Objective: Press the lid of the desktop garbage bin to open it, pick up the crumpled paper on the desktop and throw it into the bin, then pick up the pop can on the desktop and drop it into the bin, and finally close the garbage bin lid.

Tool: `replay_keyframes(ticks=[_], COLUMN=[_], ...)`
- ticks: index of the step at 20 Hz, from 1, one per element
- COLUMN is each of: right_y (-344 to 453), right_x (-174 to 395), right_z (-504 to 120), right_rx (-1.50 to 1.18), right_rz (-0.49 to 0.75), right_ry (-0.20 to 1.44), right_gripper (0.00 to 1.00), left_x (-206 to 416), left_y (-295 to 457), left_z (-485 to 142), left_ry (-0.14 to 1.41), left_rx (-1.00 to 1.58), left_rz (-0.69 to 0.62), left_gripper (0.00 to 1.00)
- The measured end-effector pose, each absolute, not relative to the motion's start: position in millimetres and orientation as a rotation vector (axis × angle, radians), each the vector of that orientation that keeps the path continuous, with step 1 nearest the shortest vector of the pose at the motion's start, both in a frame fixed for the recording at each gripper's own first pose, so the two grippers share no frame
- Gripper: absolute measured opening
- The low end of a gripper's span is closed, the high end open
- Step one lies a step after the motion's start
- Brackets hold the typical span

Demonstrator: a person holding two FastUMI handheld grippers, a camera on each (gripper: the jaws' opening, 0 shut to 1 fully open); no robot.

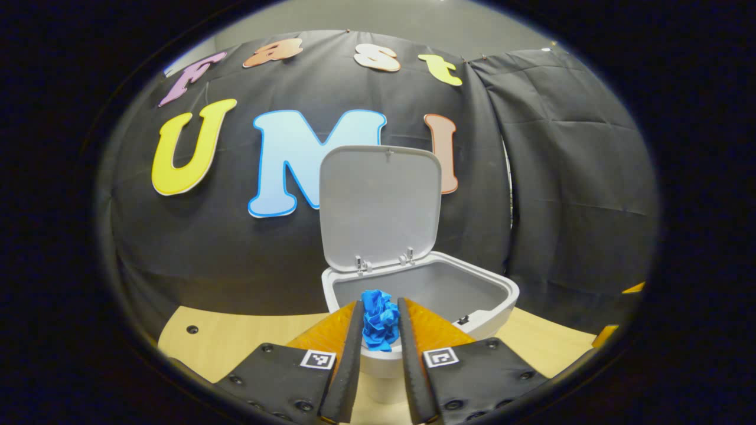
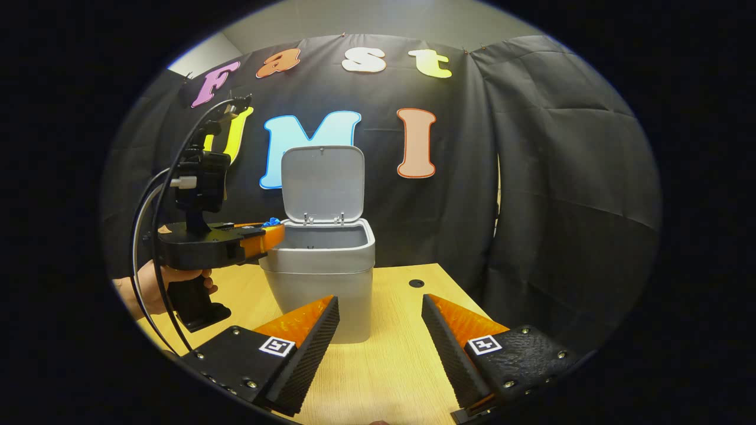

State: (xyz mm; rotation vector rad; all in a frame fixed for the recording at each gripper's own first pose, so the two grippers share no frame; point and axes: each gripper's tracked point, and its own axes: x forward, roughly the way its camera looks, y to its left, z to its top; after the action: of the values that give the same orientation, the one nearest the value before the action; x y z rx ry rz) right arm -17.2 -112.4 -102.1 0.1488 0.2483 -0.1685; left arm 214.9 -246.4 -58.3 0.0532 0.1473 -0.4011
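One crumpled paper (image 1: 380, 319), blue, sits pinched between your left gripper (image 1: 381, 321) fingers, both pressing its sides. One bin (image 1: 481, 307), lid (image 1: 381, 206) already swung up and standing near upright at the back hinge. The relation that counts: the paper hangs at the bin's near rim, just at the edge of the opening rather than clearly over the middle. The cavity lies straight ahead of the jaws, along the fingers' own axis. My read is you push forward a little before letting go, else the ball may catch the rim and roll onto the table (image 1: 236, 336).

From the right gripper view, your left gripper (image 2: 269, 227) is level with the bin (image 2: 322, 277) top, tips touching or just beside its left rim, a bit of the paper (image 2: 271, 222) showing at the tips. A hand (image 2: 150, 289) holds its grip. The lid (image 2: 323, 183) is up there too.

Right gripper (image 2: 378, 321): jaws spread wide, holding nothing, low over the table (image 2: 384, 366), aimed at the bin front and well short of it. Left is plainly the nearer arm for the drop.

Count: two grippers, one bin, one lid, one paper. I spot no pop can, so I can't say where it lies.
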Motion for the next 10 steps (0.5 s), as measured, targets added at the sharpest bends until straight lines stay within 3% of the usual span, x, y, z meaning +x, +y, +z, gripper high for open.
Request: replay_keyframes(ticks=[5,8,10], right_y=[-114,-110,-107], right_x=[-20,-21,-23], right_z=[-102,-101,-99], right_rx=[0.146,0.143,0.135], right_rz=[-0.181,-0.173,-0.166], right_ry=[0.253,0.252,0.248], right_gripper=[0.91,0.91,0.91], left_x=[212,210,208], left_y=[-252,-251,-247], left_z=[-58,-53,-48], left_ry=[0.149,0.135,0.122], left_rx=[0.039,0.033,0.029], left_rz=[-0.423,-0.428,-0.416], left_gripper=[0.48,0.84,0.87])
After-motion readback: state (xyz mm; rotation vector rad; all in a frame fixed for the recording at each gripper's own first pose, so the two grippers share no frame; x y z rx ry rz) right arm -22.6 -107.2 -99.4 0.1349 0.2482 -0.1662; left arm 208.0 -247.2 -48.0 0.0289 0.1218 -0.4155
